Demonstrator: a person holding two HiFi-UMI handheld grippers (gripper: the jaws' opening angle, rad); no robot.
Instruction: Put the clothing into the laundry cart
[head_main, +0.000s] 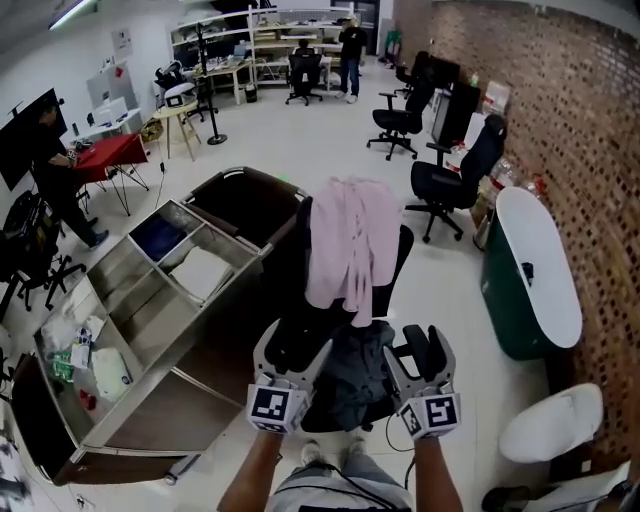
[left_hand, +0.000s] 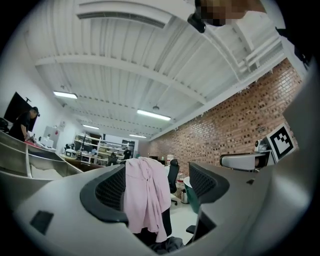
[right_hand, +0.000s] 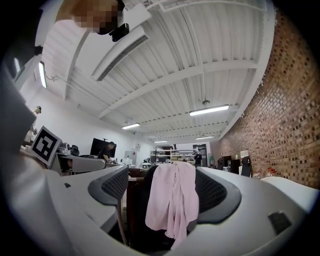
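At the far left, a person (head_main: 55, 165) stands by a table with a red cover (head_main: 110, 155). Nearer on the left is a steel shelf unit (head_main: 150, 330), which sits tilted on the floor with small things in its compartments. Just to its right, a little farther away, is the dark brown laundry cart (head_main: 245, 205) with a metal rim; its inside looks dark, and I cannot see any clothing in it.

The left tool (head_main: 298, 345) is near the bottom of the head view and points toward a black office chair (head_main: 295, 275). In the left gripper view its jaws are spread (left_hand: 157, 187) and pinch nothing. The pink garment (left_hand: 145, 197) shows between them, but it is farther away and does not touch the pads.

The pink garment (head_main: 350, 250) hangs over the backrest of the chair, to the right of the cart and apart from it. On the seat below lies a dark grey piece of clothing (head_main: 355, 375), just beyond both tools.

The right tool (head_main: 412, 345) is beside the left one at about the same height. Its jaws are also spread (right_hand: 165, 190) (the pads are well apart), and they hold nothing.

Farther to the right stands a white oval top on a dark green base (head_main: 540, 265), and behind it runs a brick wall (head_main: 590, 150).
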